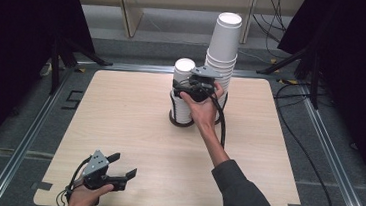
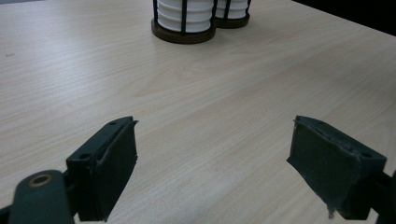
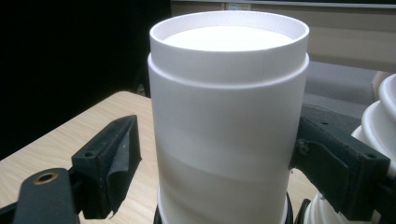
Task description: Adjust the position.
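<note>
Where wooden table ends, grey floor, dark curtains.

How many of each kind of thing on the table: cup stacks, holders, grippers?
White cup stacks: 2, short and tall
Dark holders: 2, left and right
Grippers: 2, left gripper and right gripper
Total: 6

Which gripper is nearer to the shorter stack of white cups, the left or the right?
Right. The right gripper is at the shorter cup stack, jaws on either side of its top cup. The left gripper rests far away near the table's front edge.
</note>
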`<state>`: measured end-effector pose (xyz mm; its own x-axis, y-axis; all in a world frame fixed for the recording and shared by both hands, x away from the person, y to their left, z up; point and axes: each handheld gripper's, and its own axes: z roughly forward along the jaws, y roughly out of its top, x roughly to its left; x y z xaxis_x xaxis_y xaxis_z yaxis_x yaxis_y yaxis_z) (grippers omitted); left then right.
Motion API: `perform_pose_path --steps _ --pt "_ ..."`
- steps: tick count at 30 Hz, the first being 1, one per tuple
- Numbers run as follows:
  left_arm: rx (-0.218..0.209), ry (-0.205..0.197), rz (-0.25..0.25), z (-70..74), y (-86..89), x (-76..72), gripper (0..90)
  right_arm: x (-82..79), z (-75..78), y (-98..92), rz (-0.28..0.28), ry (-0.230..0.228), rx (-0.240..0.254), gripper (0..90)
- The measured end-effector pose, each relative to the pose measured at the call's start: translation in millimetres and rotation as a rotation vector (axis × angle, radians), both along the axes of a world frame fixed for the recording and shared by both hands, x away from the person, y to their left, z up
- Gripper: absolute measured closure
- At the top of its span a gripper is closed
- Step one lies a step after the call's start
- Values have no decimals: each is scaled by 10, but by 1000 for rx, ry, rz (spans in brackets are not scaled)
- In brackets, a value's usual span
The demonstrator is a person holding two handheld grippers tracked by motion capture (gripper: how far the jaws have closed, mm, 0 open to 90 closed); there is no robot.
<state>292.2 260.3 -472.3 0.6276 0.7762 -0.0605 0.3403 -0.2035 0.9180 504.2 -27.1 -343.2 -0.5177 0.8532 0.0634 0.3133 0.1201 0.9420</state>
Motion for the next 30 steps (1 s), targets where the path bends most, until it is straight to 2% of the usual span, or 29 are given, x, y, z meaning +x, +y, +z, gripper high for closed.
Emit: perform_pose_path --steps 2,4,5,6,8,10,15,18,22,23,26,30 --pt "-12 7 1 -5 -5 -3 143 2 -11 19 -8 6 12 161" --pt "-15 -2 -2 -5 -9 2 143 13 -16 21 -8 -8 6 161" --pt "-11 17 17 1 -14 -18 143 12 -11 24 -22 -9 -7 161" --pt "-8 18 16 2 -11 -17 143 9 -18 41 -24 6 10 159" --pt "0 7 4 3 -2 -2 143 12 -21 48 -27 4 12 157" --pt "-9 21 17 3 -11 -15 143 18 -25 62 -41 4 -3 156" --pt "-12 19 18 1 -14 -18 143 50 -55 93 -59 7 23 156" --pt "-11 19 17 1 -14 -18 143 48 -51 109 -74 14 14 160" --pt "-13 18 15 1 -16 -17 143 72 -59 142 -86 -3 9 158" --pt "-14 18 14 0 -17 -17 143 70 -58 152 -92 5 20 159" --pt "-11 18 13 0 -16 -16 143 71 -61 161 -106 10 2 170" --pt "-12 17 12 0 -16 -16 143 73 -57 164 -110 15 9 174"
